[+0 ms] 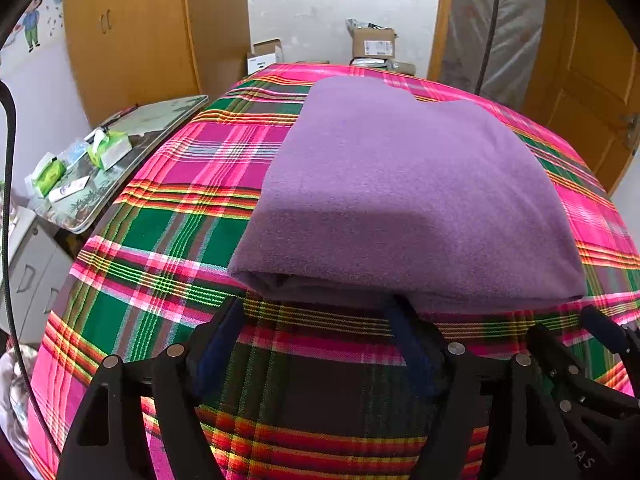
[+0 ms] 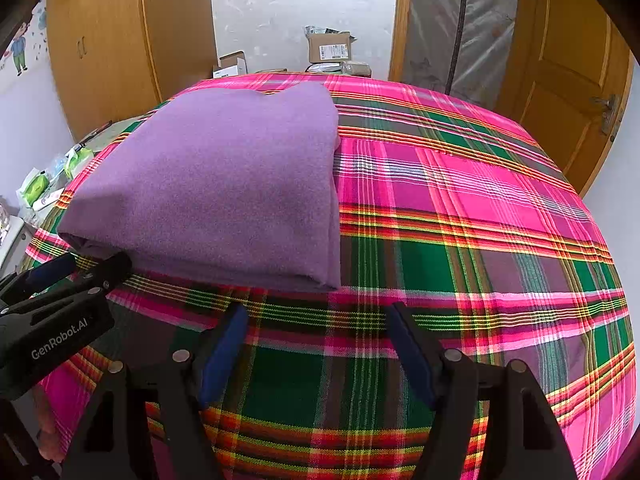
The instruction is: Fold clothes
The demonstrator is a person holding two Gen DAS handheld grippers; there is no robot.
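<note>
A purple garment [image 1: 400,200] lies folded into a thick rectangle on the pink and green plaid bedspread [image 1: 168,248]. My left gripper [image 1: 318,312] stands open just short of the garment's near folded edge, with only plaid cloth between its blue-padded fingers. In the right wrist view the same garment [image 2: 224,184] sits at upper left. My right gripper [image 2: 318,314] is open over bare plaid [image 2: 460,240], below the garment's near right corner and holding nothing. The left gripper [image 2: 86,266] shows there at the garment's near left corner.
A low side table [image 1: 160,120] with tissue packs [image 1: 108,150] stands left of the bed. Cardboard boxes [image 1: 372,44] sit beyond the far edge, by a wooden wardrobe [image 1: 132,40]. A wooden door [image 2: 568,64] is at the right. A black cable [image 1: 8,200] hangs at far left.
</note>
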